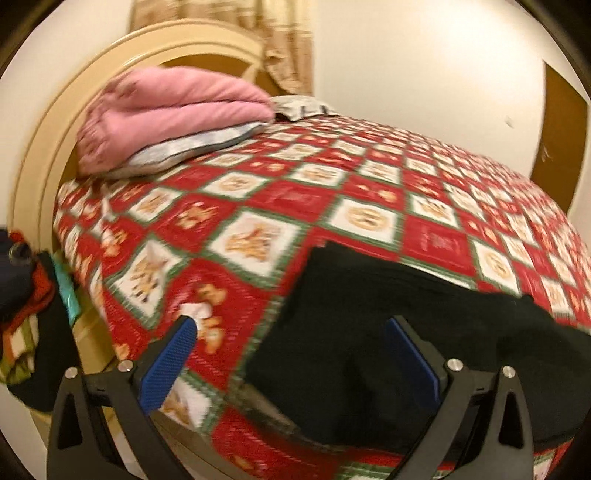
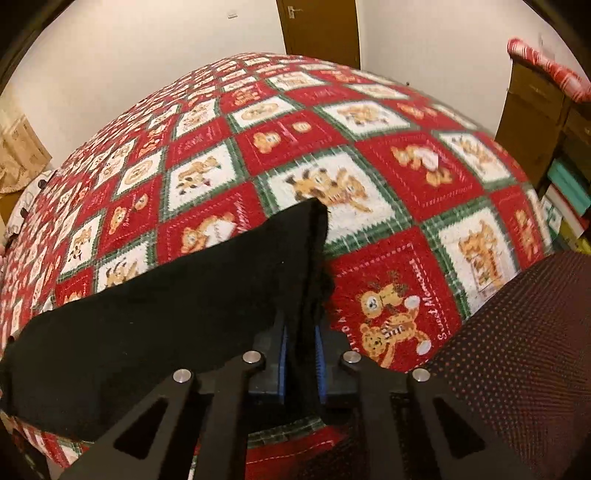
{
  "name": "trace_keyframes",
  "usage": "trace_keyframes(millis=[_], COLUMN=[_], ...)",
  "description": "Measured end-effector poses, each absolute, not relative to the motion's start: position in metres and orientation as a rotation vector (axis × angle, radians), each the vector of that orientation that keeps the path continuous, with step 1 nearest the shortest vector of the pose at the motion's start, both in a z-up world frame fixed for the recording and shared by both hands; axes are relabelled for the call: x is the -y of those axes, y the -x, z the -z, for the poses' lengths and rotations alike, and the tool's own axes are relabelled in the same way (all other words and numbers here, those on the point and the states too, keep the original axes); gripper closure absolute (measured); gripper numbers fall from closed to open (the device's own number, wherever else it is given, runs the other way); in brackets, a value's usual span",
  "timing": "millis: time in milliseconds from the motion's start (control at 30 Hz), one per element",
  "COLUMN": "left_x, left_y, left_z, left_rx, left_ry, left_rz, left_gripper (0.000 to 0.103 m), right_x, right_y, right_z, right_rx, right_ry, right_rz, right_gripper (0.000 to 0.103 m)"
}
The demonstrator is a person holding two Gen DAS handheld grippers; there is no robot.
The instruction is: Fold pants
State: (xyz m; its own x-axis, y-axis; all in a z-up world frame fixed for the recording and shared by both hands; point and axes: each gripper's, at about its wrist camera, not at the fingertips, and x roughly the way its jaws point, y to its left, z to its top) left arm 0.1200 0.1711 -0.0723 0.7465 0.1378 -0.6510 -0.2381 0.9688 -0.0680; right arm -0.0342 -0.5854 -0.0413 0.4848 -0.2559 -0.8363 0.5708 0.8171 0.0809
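Note:
Black pants (image 1: 369, 332) lie on the near edge of a bed with a red, white and green patchwork cover (image 1: 295, 184). My left gripper (image 1: 291, 332) is open, its blue pads (image 1: 173, 354) spread wide above the pants' left edge and the cover, holding nothing. In the right wrist view the pants (image 2: 166, 314) stretch to the left over the cover (image 2: 369, 166). My right gripper (image 2: 302, 350) is shut on a bunched edge of the pants, with the cloth standing up between the blue pads (image 2: 283, 354).
A pink folded blanket (image 1: 173, 110) on a pillow lies at the bed's far left by a cream headboard (image 1: 44, 155). Piled clothes (image 1: 22, 295) sit left of the bed. A dark dotted chair back (image 2: 517, 350) is at right, shelves (image 2: 565, 192) beyond, a door (image 2: 317, 29) behind.

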Motion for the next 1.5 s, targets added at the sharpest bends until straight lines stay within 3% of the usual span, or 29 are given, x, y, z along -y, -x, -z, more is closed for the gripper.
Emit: trace_keyframes(millis=[400,833,933,967,1000,1067,1300,1500], left_x=[-0.103,-0.083,-0.088,-0.088,-0.087,-0.083,-0.061,-0.021], left_y=[-0.126,-0.122,-0.124,-0.124,-0.125,-0.126,-0.12,-0.116], left_z=[0.054,0.067,0.07,0.071,0.073,0.076,0.07,0.05], left_rx=[-0.68,-0.732,-0.737,-0.74,-0.745,-0.759,-0.751,-0.707], left_ry=[0.119,0.076,0.095,0.1,0.104,0.104,0.037,-0.013], left_rz=[0.05,0.126,0.117,0.117,0.118,0.126,0.172,0.286], left_gripper=[0.0,0.0,0.0,0.0,0.0,0.0,0.0,0.0], right_x=[0.418,0.251,0.245,0.241,0.238,0.225,0.204,0.293], right_y=[-0.015,-0.068,-0.063,-0.062,-0.059,-0.052,-0.014,0.01], right_z=[-0.029,0.054,0.058,0.059,0.06,0.061,0.042,0.008], right_rx=[-0.845,-0.943,-0.908,-0.898,-0.887,-0.857,-0.739,-0.608], right_ry=[-0.242,-0.009,0.052,0.064,0.066,0.032,-0.151,-0.237], right_rz=[0.155,-0.032,-0.016,-0.025,-0.038,-0.118,-0.423,-0.175], right_gripper=[0.092,0.091,0.085,0.074,0.053,0.025,0.022,0.024])
